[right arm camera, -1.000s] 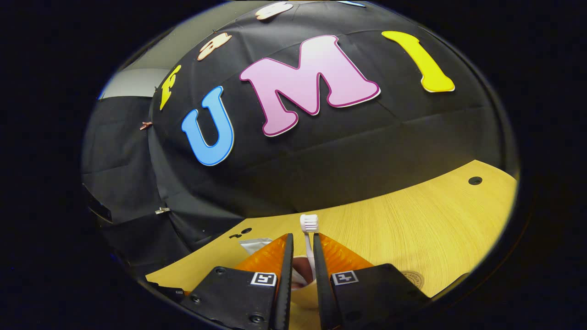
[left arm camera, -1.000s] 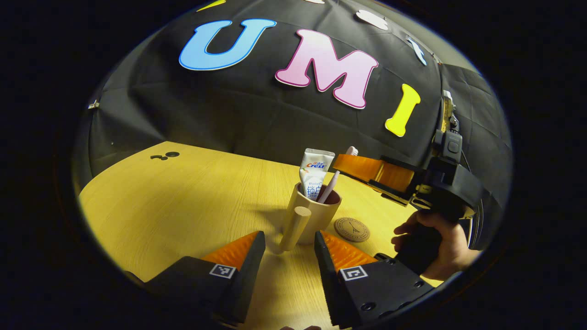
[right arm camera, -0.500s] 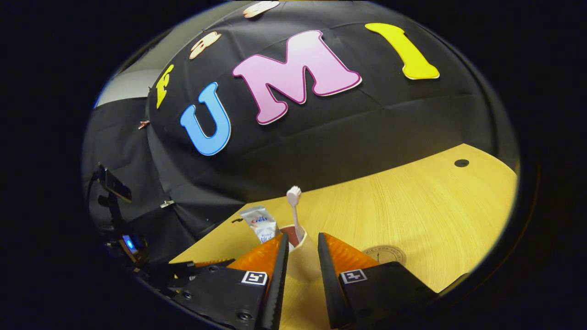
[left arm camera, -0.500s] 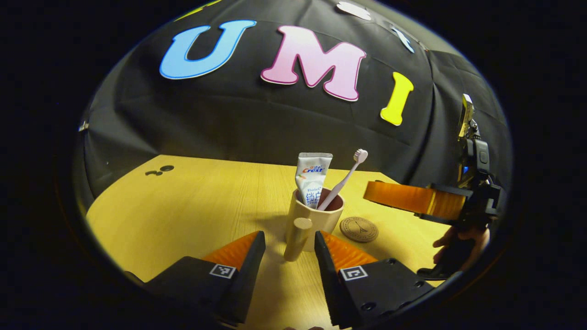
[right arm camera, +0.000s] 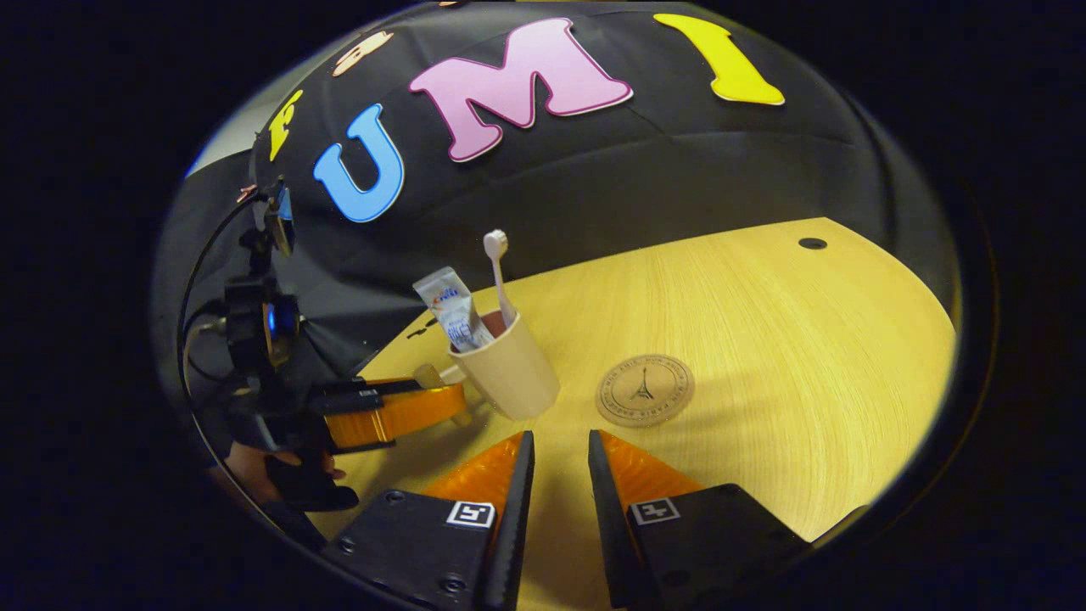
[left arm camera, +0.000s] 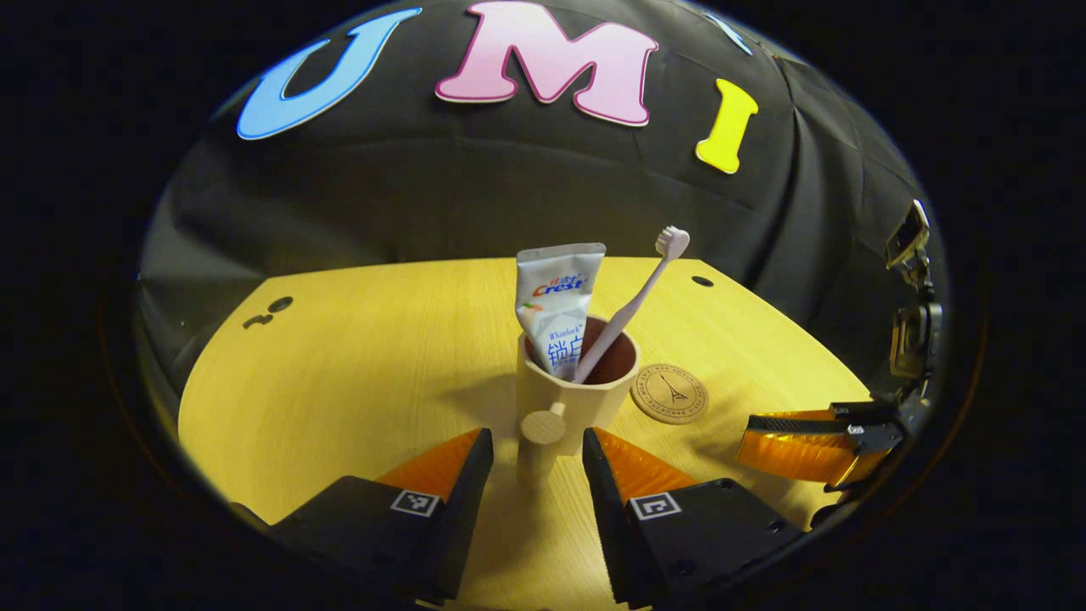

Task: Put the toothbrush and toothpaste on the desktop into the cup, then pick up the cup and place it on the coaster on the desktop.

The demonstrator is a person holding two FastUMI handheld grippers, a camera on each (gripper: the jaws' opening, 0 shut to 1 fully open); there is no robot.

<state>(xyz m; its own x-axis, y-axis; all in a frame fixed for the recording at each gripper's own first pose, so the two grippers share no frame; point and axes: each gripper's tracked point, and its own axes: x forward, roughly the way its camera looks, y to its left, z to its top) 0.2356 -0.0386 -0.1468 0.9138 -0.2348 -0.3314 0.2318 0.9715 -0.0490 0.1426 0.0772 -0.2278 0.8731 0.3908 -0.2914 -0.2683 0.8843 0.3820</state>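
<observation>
Your right gripper [right arm camera: 556, 509] has let the toothbrush [left arm camera: 632, 305] go and backed away from the cup [left arm camera: 577, 395], so it now hangs off to the side, its fingers a narrow gap apart with nothing between them. Your left gripper [left arm camera: 530, 501] has crept closer, and its fingers are spread to either side of the cup's wooden handle [left arm camera: 539, 437] without pressing on it yet. The risk from here is a tip: the cup is tall and top-heavy with its load, and a pinch on the handle alone could let it swing or rotate as you lift, spilling the contents or clipping the coaster [left arm camera: 673, 393] on the way over. Inside the cup, the toothpaste [left arm camera: 556, 310] stands upright, and the toothbrush leans against the rim, head up. The cup stands on the desktop [left arm camera: 356, 365] just beside the coaster, not yet on it.
</observation>
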